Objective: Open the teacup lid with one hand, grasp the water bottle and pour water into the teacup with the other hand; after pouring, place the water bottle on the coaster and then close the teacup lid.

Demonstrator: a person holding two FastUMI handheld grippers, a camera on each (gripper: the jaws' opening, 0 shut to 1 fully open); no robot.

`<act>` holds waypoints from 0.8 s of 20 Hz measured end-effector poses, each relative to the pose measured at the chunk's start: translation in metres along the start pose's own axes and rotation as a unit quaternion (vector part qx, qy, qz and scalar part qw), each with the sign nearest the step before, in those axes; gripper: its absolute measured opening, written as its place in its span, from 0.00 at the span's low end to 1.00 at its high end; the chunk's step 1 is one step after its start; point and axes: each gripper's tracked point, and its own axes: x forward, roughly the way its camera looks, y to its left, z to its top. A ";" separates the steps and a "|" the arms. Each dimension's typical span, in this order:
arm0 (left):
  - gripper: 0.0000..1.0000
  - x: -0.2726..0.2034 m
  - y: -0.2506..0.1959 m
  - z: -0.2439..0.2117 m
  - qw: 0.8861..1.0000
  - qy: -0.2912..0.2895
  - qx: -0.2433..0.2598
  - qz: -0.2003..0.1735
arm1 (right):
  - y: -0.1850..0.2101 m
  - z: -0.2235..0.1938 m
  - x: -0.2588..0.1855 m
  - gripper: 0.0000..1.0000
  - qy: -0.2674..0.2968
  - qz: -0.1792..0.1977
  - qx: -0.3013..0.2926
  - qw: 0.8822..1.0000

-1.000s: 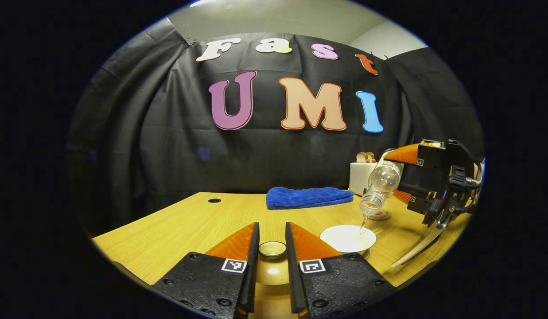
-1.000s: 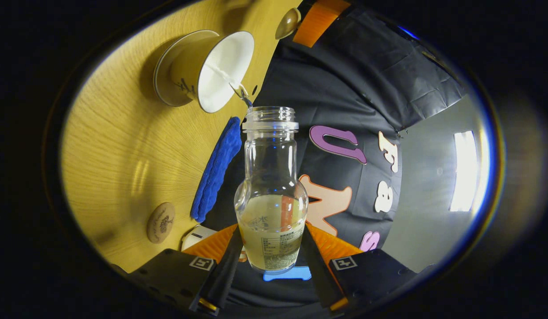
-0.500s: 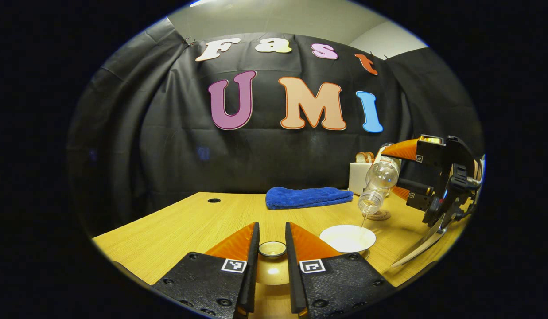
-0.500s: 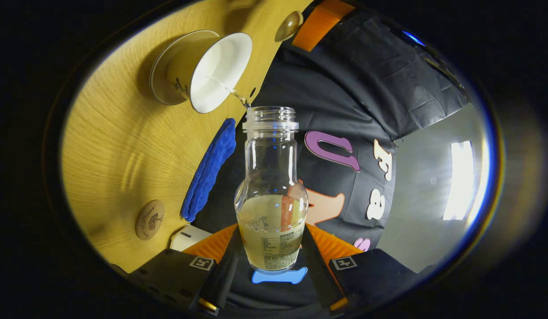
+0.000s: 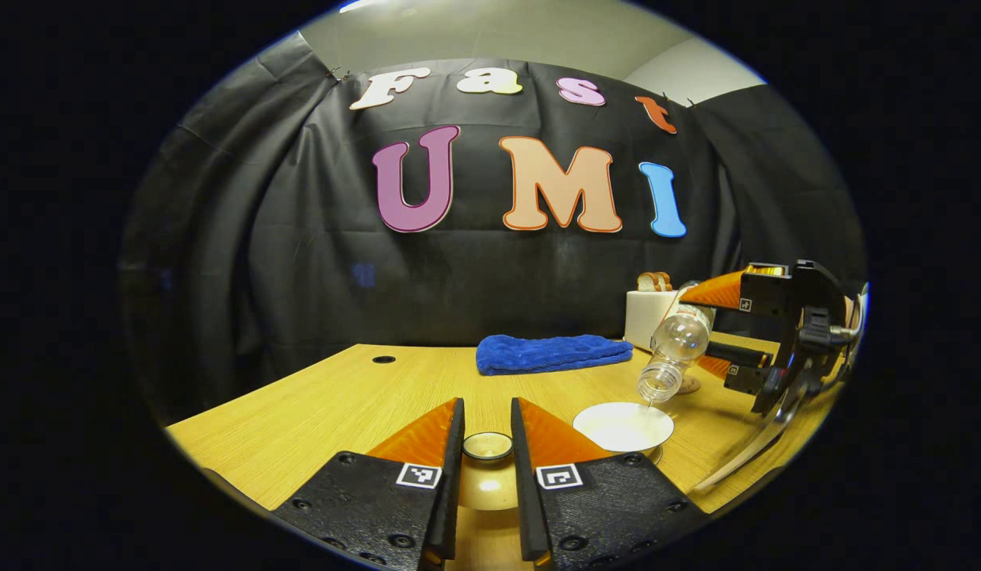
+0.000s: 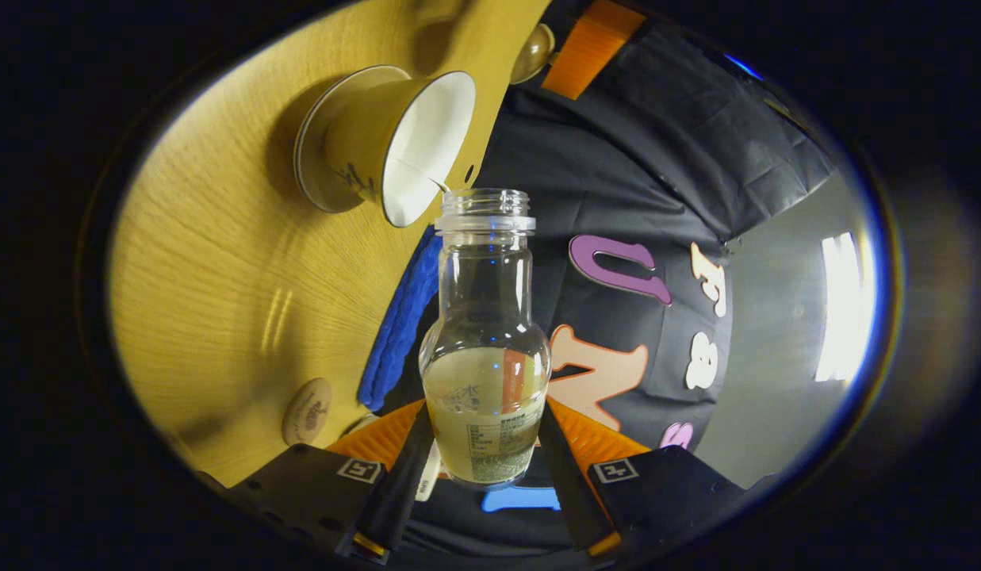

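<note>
My left gripper [image 5: 487, 408] is shut on the knob of the brown teacup lid [image 5: 488, 446], holding it just above the wooden table [image 5: 316, 404]. To the right stands the uncovered teacup [image 5: 623, 426], white inside, on its saucer. My right gripper [image 6: 486, 412] is shut on the clear water bottle [image 6: 484, 317], which is uncapped and partly full. The bottle [image 5: 671, 349] is tilted mouth-down over the cup's far rim, and a thin trickle falls into the teacup [image 6: 395, 147]. The round coaster [image 6: 307, 411] lies beyond the cup, partly behind the bottle in the left gripper view.
A folded blue cloth [image 5: 549, 353] lies at the back of the table. A white toaster [image 5: 647, 313] with bread stands to the right of it. A small round hole [image 5: 383, 359] sits in the tabletop at the back left.
The right gripper has come down with the bottle, so its mouth is closer to the teacup's rim and the stream is shorter and thinner. The left gripper and lid have stayed still.
</note>
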 end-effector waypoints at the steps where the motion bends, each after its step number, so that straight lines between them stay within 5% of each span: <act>1: 0.29 0.000 0.000 -0.002 1.000 0.000 0.000 0.000 | 0.006 -0.002 -0.002 0.80 0.005 0.011 0.028 1.000; 9: 0.29 0.001 0.000 -0.002 1.000 -0.001 0.000 0.004 | 0.018 0.004 -0.017 0.83 0.020 0.088 0.218 0.972; 16: 0.29 -0.004 -0.003 0.000 1.000 -0.001 0.000 0.005 | 0.034 -0.010 -0.023 0.79 0.045 0.152 0.437 0.885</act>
